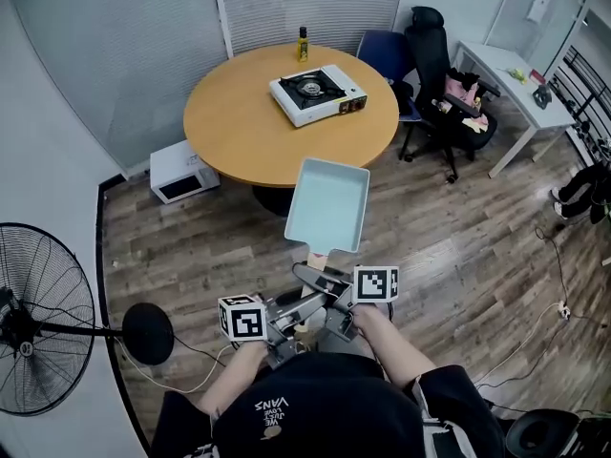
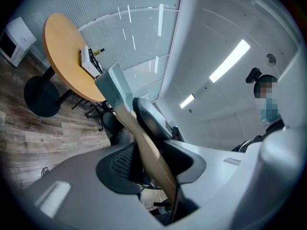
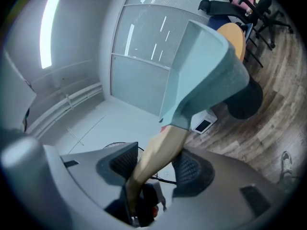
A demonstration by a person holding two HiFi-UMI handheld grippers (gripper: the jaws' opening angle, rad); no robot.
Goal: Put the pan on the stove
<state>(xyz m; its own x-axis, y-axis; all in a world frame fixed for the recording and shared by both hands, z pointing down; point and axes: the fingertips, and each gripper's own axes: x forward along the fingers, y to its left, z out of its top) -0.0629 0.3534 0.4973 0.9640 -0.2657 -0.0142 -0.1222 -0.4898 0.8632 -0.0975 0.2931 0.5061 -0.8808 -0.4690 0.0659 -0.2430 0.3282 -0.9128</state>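
Your left gripper's fingers [image 2: 117, 167] are clamped on the pan's wooden handle [image 2: 149, 152], which runs up between them at a slant. Your right gripper's fingers [image 3: 122, 159] are pressed on the same handle [image 3: 160, 150] from the other side. In the head view the left gripper [image 1: 304, 305] and right gripper [image 1: 320, 280] meet on the handle [image 1: 318, 253] just in front of your body, each with its marker cube turned outward.

Beyond the handle, the pan [image 1: 327, 203] is a pale blue rectangle with its open side up. You hold it in the air over the wooden floor [image 1: 449, 246], and its far end reaches toward the near edge of the table [image 1: 239, 122].

The stove [image 1: 317, 93] sits toward the table's far edge, right of centre, well apart from the pan, and its burner is bare. A bottle [image 1: 303, 43] stands at the far edge behind the stove.
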